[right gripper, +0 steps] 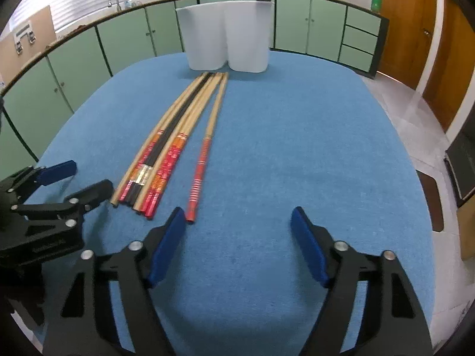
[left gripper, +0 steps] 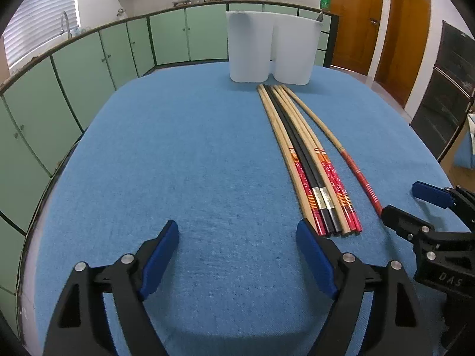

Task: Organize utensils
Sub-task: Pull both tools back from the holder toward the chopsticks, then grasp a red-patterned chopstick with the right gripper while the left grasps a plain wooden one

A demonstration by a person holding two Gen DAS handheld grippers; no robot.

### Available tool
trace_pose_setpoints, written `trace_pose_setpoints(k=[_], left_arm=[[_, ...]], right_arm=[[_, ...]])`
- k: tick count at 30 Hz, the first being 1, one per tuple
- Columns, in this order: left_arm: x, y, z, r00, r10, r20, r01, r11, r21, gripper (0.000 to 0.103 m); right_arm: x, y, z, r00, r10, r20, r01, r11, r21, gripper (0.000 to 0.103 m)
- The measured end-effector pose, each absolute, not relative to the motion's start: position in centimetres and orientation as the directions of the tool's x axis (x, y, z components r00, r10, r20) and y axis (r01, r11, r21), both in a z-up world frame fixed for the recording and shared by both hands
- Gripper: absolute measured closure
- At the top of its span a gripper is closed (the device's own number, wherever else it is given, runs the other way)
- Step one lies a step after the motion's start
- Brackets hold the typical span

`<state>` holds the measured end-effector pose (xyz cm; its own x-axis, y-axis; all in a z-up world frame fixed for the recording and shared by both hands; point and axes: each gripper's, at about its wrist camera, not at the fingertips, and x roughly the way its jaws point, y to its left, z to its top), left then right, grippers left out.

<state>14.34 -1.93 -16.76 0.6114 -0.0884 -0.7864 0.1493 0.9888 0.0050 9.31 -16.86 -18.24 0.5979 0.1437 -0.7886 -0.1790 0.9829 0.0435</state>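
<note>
Nearest: left gripper (left gripper: 237, 238), black frame w/ blue pads, jaws spread wide, nothing between, low over blue woven tablecloth (left gripper: 178, 154). Right gripper (right gripper: 237, 225) same build, jaws also spread, holding nothing.

Mid: bundle of chopsticks (left gripper: 308, 172) flat on cloth, long thin tapered sticks, pale wood + black, red patterned butt ends, just ahead-right of left gripper's right pad. Single chopstick (right gripper: 202, 160), wood w/ red striped end, slightly apart from bundle, butt just beside right gripper's left pad.

Far: two white smooth plastic containers (left gripper: 270, 50), upright, touching, just beyond chopstick tips.

Green cabinets (left gripper: 169, 38), wooden doors (left gripper: 406, 35).
</note>
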Motion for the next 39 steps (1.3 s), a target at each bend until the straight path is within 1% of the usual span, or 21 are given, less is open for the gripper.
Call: trace_pose_setpoints(k=[1, 3, 4, 5, 6, 7, 8, 10, 11, 22, 27, 31, 34, 39], left_arm=[[14.2, -1.9, -16.7, 0.612, -0.091, -0.786, 0.153, 0.988, 0.005, 0.023], [14.1, -2.1, -16.7, 0.610, -0.102, -0.786, 0.163, 0.987, -0.002, 0.023], [13.9, -2.0, -16.7, 0.610, -0.104, -0.786, 0.165, 0.986, -0.002, 0.022], [13.9, -2.1, -16.7, 0.610, -0.103, -0.786, 0.166, 0.986, 0.000, 0.022], [13.9, -2.1, -16.7, 0.609, -0.102, -0.787, 0.165, 0.986, 0.000, 0.022], [13.9, -2.0, -16.7, 0.608, -0.103, -0.787, 0.165, 0.986, -0.002, 0.022], [13.9, -2.0, -16.7, 0.606, -0.106, -0.788, 0.165, 0.986, -0.006, 0.022], [13.8, -1.8, -16.6, 0.608, -0.107, -0.787, 0.160, 0.987, -0.010, 0.022], [13.6, -1.7, -16.6, 0.610, -0.105, -0.786, 0.159, 0.987, -0.008, 0.022], [12.7, -2.3, -16.4, 0.605, -0.157, -0.781, 0.207, 0.978, -0.036, 0.022], [13.1, -2.4, -16.8, 0.594, -0.130, -0.794, 0.194, 0.981, -0.016, 0.022], [13.3, -1.5, -16.8, 0.605, -0.078, -0.793, 0.126, 0.992, -0.002, 0.022], [13.4, -0.8, -16.7, 0.608, -0.061, -0.791, 0.095, 0.995, -0.004, 0.022], [13.4, -1.0, -16.7, 0.608, -0.063, -0.792, 0.113, 0.994, 0.007, 0.022]], right_arm=[[9.3, -16.6, -18.3, 0.596, 0.159, -0.787, -0.192, 0.980, 0.053, 0.037], [9.2, -16.2, -18.5, 0.590, 0.181, -0.787, -0.214, 0.975, 0.065, 0.051], [9.1, -15.8, -18.6, 0.592, 0.179, -0.785, -0.222, 0.974, 0.054, 0.053], [9.0, -15.6, -18.6, 0.594, 0.180, -0.784, -0.231, 0.972, 0.048, 0.060], [9.1, -15.4, -18.5, 0.594, 0.187, -0.783, -0.239, 0.970, 0.050, 0.070], [9.1, -15.4, -18.4, 0.593, 0.198, -0.780, -0.247, 0.967, 0.057, 0.077], [9.2, -15.4, -18.4, 0.591, 0.206, -0.780, -0.250, 0.966, 0.065, 0.087], [9.4, -15.5, -18.4, 0.588, 0.217, -0.779, -0.250, 0.965, 0.080, 0.095], [9.4, -15.6, -18.4, 0.587, 0.222, -0.778, -0.248, 0.965, 0.088, 0.097], [9.5, -16.2, -18.3, 0.590, 0.225, -0.775, -0.230, 0.967, 0.106, 0.098], [9.5, -16.2, -18.3, 0.591, 0.222, -0.776, -0.230, 0.968, 0.102, 0.098], [9.4, -16.3, -18.3, 0.591, 0.220, -0.776, -0.234, 0.968, 0.096, 0.097], [9.4, -16.4, -18.3, 0.591, 0.221, -0.776, -0.235, 0.967, 0.096, 0.097], [9.4, -16.4, -18.3, 0.592, 0.219, -0.776, -0.235, 0.968, 0.094, 0.096]])
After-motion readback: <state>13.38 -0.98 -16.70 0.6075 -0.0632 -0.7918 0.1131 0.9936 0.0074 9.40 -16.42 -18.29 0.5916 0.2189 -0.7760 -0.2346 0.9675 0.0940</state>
